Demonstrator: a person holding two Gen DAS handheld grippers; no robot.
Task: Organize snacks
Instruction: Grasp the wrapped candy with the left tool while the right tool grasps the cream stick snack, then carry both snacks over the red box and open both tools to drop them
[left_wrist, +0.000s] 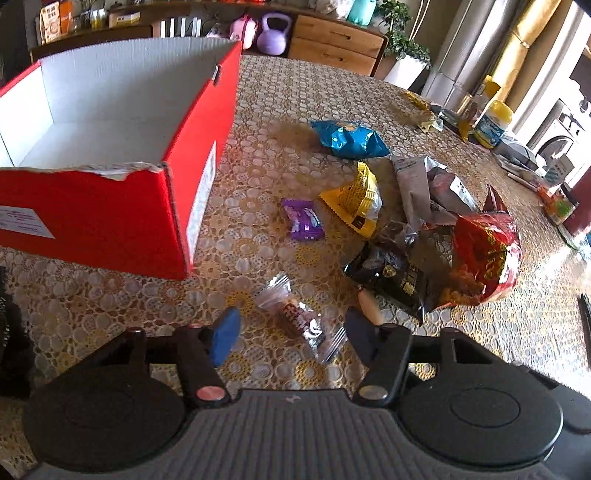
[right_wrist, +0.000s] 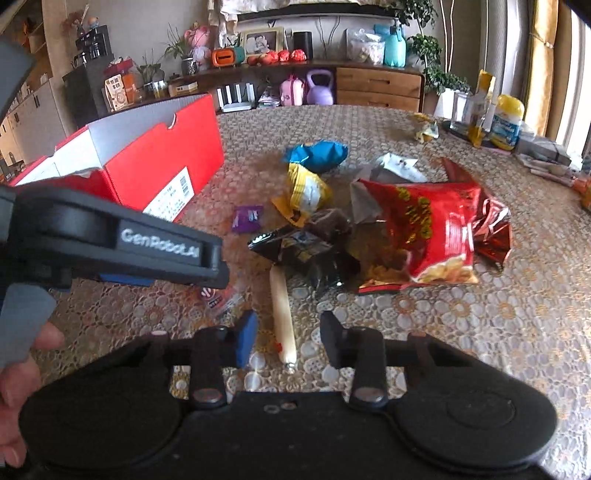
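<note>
Snacks strewn loose over table (left_wrist: 258, 110), so prob. meant for red box (left_wrist: 177, 206) at left: lid off, white inside bare, open top turned up for easy dropping-in. Nothing packed yet, judging by that.

Working two-handed, prob. to save time. Left gripper (left_wrist: 291, 332) tilted down over small clear-wrapped snack (left_wrist: 295, 317) nearest box corner. Fingers part-spread, one each side of wrapper, w/ gaps visible at both pads, so not yet pinching. Snack lying slantwise btwn fingers, crinkled end close to black finger (left_wrist: 360, 332).

Right gripper (right_wrist: 290, 339) likewise half-spread astride pale sausage stick (right_wrist: 282, 314), lengthwise btwn pads, daylight both sides; no grip yet. Far tip of stick tucked against black bag (right_wrist: 314, 254), near end w/ metal clip just ahead of gripper body. Lined up along its length so as to squeeze across narrow width, sensible for thin round item.

Rest of pile further out: purple packet (left_wrist: 303, 219), yellow bag (left_wrist: 356, 201), blue bag (left_wrist: 349, 138), silver bag (left_wrist: 424, 184), big red chip bag (left_wrist: 484, 254) gaping, contents showing at mouth. Prob. left for later because small near items easiest first, and open bag needing upright carry to avoid spills.

Next, by guess: close both, lift, swing left to box. Risks: slippery wrapper sliding out, stick rolling off pads.
</note>
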